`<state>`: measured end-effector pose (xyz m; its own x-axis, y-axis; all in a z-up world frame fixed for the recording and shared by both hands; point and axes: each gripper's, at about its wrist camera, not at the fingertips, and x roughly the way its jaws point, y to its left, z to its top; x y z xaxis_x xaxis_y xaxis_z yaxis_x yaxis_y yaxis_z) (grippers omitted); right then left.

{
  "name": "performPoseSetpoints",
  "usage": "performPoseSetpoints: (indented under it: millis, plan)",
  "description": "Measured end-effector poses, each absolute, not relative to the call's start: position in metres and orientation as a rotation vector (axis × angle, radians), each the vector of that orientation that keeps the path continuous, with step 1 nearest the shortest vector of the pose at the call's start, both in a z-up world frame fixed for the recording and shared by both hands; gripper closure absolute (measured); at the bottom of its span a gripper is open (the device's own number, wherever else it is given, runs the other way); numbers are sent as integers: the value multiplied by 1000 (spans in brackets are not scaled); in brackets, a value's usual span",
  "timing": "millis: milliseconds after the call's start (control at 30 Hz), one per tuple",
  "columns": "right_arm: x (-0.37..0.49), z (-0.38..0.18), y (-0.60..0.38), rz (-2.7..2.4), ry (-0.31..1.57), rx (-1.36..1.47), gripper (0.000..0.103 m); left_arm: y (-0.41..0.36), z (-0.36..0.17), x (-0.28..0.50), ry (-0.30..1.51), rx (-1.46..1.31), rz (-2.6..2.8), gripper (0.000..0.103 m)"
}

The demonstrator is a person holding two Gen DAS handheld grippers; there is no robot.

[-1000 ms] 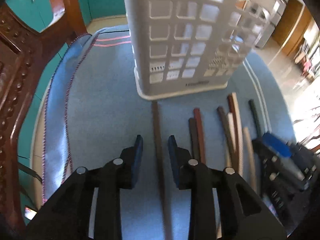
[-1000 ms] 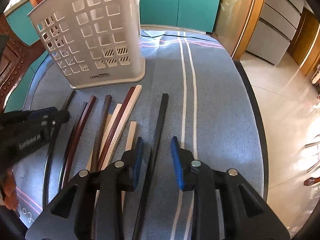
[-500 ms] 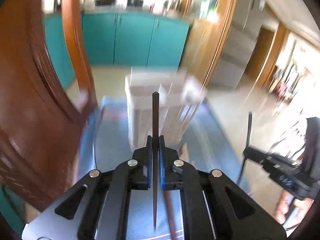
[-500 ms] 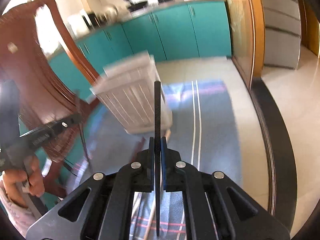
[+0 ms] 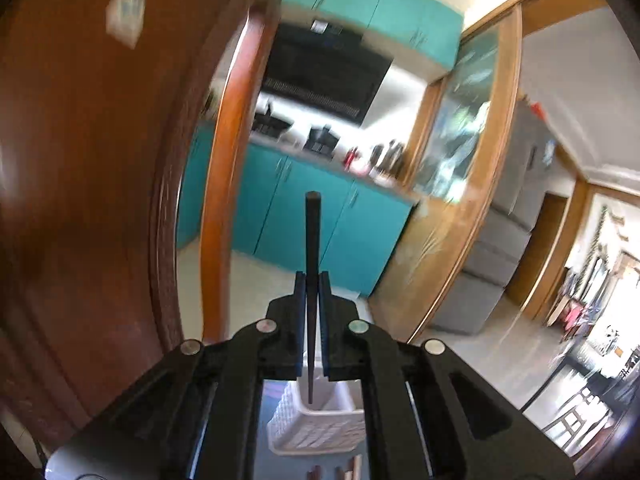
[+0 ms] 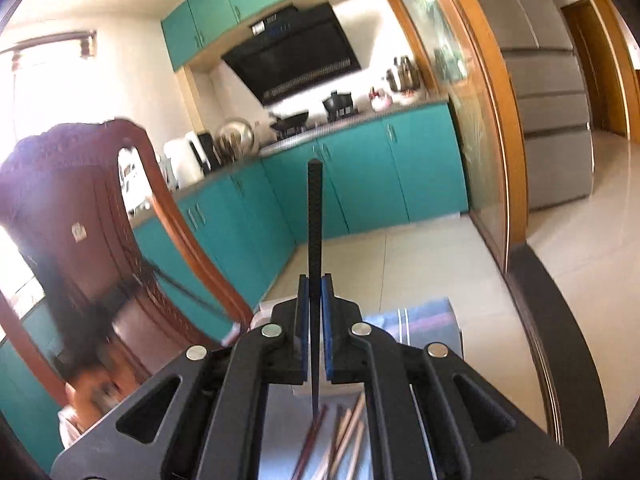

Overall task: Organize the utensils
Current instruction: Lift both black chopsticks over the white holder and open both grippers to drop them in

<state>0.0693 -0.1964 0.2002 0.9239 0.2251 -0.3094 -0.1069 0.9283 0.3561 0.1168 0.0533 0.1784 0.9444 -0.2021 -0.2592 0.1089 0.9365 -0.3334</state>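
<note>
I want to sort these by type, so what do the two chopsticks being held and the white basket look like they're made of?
The chopstick in the left tool looks like dark brown wood or lacquer, smooth and matte, though blur leaves it open. The chopstick in the right tool is black with a fine dotted texture, likely moulded plastic or composite. The white basket seems to be moulded plastic, from its regular lattice.

Left tool clamps an upright chopstick above the basket, which stands on the worktop. Loose chopsticks lie on the near side of the basket. Right tool clamps a second upright chopstick. Chair at left; kitchen cabinets far behind.
</note>
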Motion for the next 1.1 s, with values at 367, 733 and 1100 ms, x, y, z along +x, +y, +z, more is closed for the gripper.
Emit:
performPoseSetpoints:
  millis: [367, 733, 1100]
  plan:
    - [109, 201, -166, 96, 88, 395, 96, 42, 121, 157, 453, -236, -181, 95]
    - [167, 143, -149, 45, 245, 305, 96, 56, 95, 105, 437, -171, -189, 80]
    - [84, 113, -179, -73, 276, 292, 64, 56, 25, 126, 785, -144, -115, 77]
